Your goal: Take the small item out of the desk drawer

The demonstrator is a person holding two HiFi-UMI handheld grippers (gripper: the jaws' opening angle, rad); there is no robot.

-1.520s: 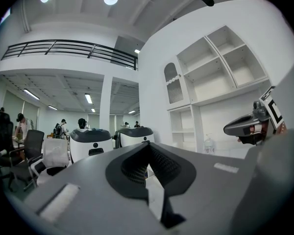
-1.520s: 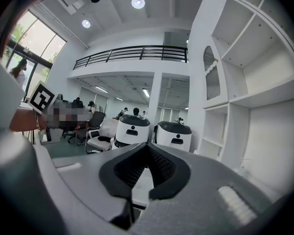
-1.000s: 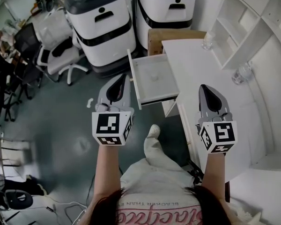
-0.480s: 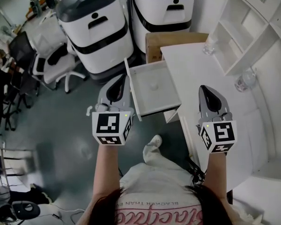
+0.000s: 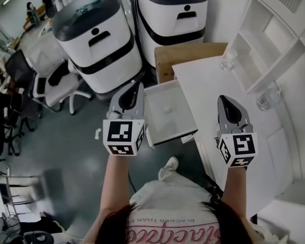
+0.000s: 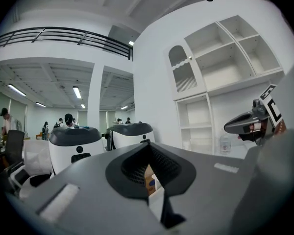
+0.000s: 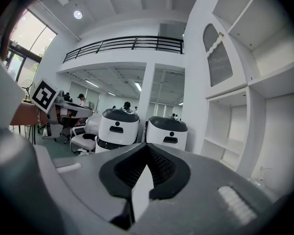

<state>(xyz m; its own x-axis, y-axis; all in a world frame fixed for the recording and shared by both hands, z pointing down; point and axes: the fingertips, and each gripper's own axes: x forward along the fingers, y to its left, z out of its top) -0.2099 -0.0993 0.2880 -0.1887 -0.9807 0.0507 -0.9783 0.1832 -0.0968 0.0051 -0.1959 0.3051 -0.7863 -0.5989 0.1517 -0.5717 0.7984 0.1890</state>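
Eyes on the shallow white desk drawer (image 5: 177, 122), pulled well out from the side of the white desk surface (image 5: 209, 88) and wide open from above. The task's thing, a small pale item (image 5: 166, 108), lies on the drawer floor near the middle, though it is so faint from the head view that I can't say what it is. The left claw (image 5: 135, 89) hangs just beside the drawer's outer rim, above it and not touching, with its jaws pressed together and nothing between them. The right claw (image 5: 221, 101) hovers over the surface on the far side of the drawer, its jaws likewise together and empty. Neither gripper view looks into the drawer; both stare out across the room at the two white-and-black rounded machines (image 5: 97, 39). To my eye the reach-in has not begun, and the left claw looks better placed for it. Doing this well means opening the jaws before descending, tipping the nose down so the item shows between them, and coming in clear of the drawer's walls. Straddle the item squarely and close gently, since so small a piece could skid on that smooth floor. Then lift straight up.
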